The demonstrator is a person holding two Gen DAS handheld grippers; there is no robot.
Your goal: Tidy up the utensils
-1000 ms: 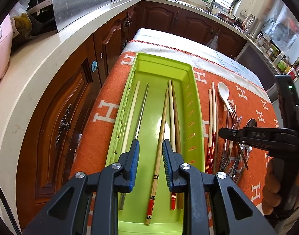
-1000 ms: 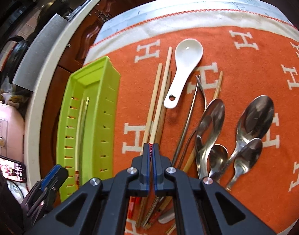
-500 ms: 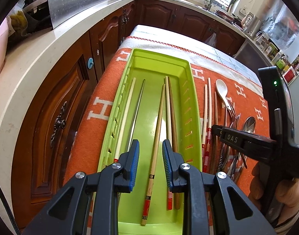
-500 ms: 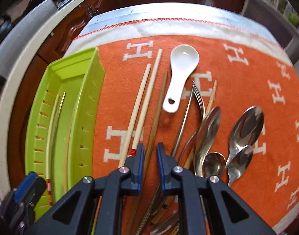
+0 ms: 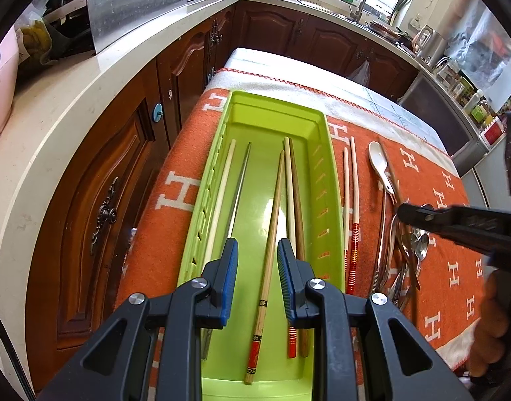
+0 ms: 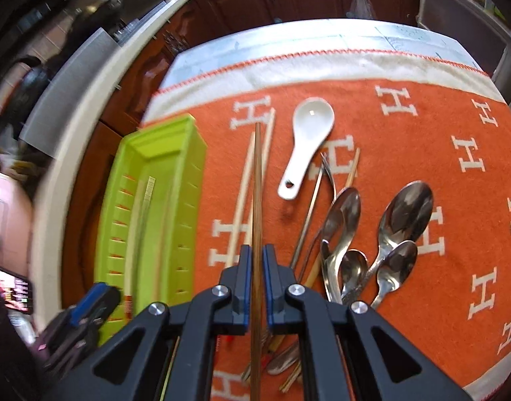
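Note:
A green tray (image 5: 335, 200) lies on the orange cloth (image 5: 182, 173) with several chopsticks (image 5: 277, 207) lengthwise inside. My left gripper (image 5: 257, 247) hovers open over the tray's near end, holding nothing. My right gripper (image 6: 257, 250) has a dark brown chopstick (image 6: 257, 173) between its closing jaws, gripped and raised off the cloth, pointing away from me. It also shows at the right of the left wrist view (image 5: 402, 212). Below the brown chopstick, two pale chopsticks (image 6: 245, 180) lie beside the tray (image 6: 195, 173).
A white ceramic spoon (image 6: 309, 133), a fork (image 6: 329, 170) and several metal spoons (image 6: 406, 210) lie right of the chopsticks. More utensil handles pile near the cloth's front edge. Dark wooden cabinets (image 5: 115, 183) and a pale counter (image 5: 55, 117) stand left of the table.
My right gripper went from shut to open around the brown chopstick, then gripped it and lifted it off the cloth. The left gripper stayed over the tray.

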